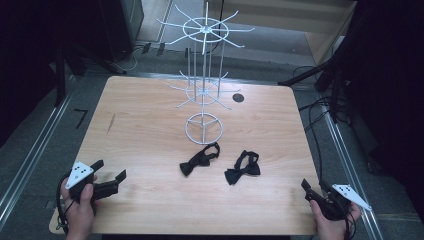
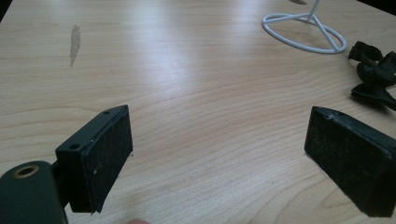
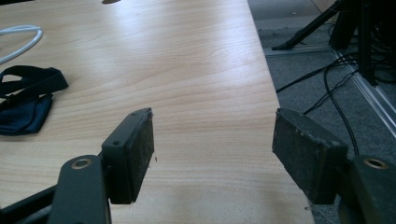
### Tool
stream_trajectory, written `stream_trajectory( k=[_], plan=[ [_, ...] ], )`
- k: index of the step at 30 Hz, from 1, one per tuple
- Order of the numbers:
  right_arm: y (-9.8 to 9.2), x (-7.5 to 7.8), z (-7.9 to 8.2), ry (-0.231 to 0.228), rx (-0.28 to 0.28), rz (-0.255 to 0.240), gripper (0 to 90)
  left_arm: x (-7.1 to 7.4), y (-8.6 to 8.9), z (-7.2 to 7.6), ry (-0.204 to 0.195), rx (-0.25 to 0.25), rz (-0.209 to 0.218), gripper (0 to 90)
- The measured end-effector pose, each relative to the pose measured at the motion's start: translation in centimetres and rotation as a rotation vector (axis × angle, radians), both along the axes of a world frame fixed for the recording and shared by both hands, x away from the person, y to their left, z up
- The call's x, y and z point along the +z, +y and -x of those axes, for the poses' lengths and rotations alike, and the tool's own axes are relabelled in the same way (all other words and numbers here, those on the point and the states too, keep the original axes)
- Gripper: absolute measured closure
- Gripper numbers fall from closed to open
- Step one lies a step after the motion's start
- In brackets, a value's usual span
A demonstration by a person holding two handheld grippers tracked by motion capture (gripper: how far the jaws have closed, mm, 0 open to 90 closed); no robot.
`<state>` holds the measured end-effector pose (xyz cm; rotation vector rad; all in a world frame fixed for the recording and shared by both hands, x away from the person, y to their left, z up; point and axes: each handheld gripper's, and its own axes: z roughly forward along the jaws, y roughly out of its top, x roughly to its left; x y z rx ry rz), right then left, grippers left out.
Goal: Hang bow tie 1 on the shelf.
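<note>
Two black bow ties lie on the wooden counter (image 1: 150, 125) in front of a white wire rack (image 1: 204, 75). The left bow tie (image 1: 199, 159) rests just before the rack's round base ring, and the right bow tie (image 1: 242, 168) lies just beside it, apart from it by a narrow strip of bare wood.

The left gripper (image 1: 111, 181) sits at the near left corner of the counter, held in the person's left hand (image 1: 80, 207), well apart from both ties. In the left gripper view its jaws stand wide apart with nothing but counter between them; the rack's base ring and a bow tie (image 2: 376, 74) show at the far right.

The right gripper (image 1: 312, 192) is at the near right edge of the counter, in the right hand (image 1: 332, 225). Its jaws are likewise spread wide and empty, pointing along the counter's right edge. A dark tie, probably the right one (image 3: 25, 98), lies off to the left in that view.
</note>
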<state>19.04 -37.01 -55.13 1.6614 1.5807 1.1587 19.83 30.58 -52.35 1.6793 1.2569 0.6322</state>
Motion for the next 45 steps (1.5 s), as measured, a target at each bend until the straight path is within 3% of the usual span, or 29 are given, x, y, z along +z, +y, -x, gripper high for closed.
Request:
stream_trajectory(
  k=[5, 11, 35, 45],
  plan=[
    [0.2, 0.4, -0.1, -0.015, -0.011, -0.023, 30.5, 0.0, -0.1, 0.0, -0.002, -0.003, -0.002, 8.5],
    [2.0, 1.5, -0.2, -0.043, 0.032, -0.016, 30.2, 0.0, 0.0, -0.1, 0.003, -0.004, 0.0, 8.5],
    [4.6, 2.4, -0.3, -0.054, 0.09, -0.017, 29.9, 0.0, -0.1, -0.1, 0.0, -0.005, -0.005, 8.5],
    [5.8, 2.9, -0.1, -0.079, 0.12, -0.004, 30.0, 0.0, -0.1, -0.1, 0.0, -0.008, -0.007, 8.5]
  ],
)
